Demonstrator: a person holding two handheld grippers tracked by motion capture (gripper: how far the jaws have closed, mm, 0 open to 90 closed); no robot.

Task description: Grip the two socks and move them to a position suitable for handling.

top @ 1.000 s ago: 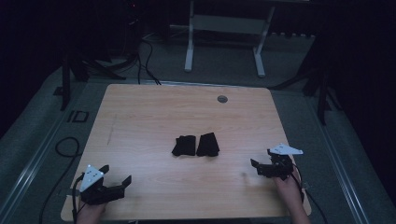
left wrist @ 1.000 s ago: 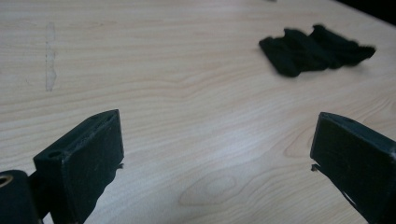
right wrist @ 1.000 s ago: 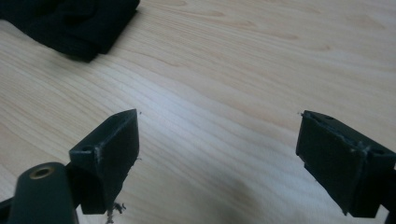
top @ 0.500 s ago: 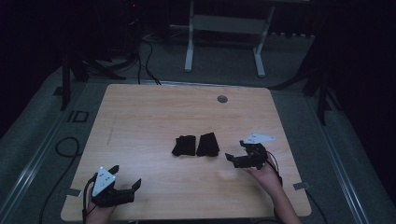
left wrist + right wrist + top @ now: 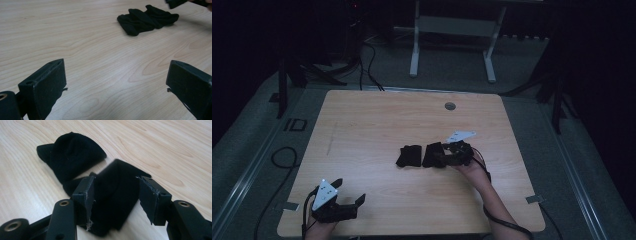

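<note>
Two black folded socks lay mid-counter [image 5: 362, 130]. The nearer sock [image 5: 112, 195] sat between the right tool's [image 5: 115, 195] jaws, which had just been closing around it. A good grip likely needed the pads squeezing fully before lifting. Beyond it lay the other sock [image 5: 71, 155]. The high view showed the left tool [image 5: 347, 205] spread wide, well apart.

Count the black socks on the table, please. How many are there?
2. One black sock lies free near the table's middle. The other black sock lies right beside it, between the jaws of the right tool. More may be folded inside.
</note>
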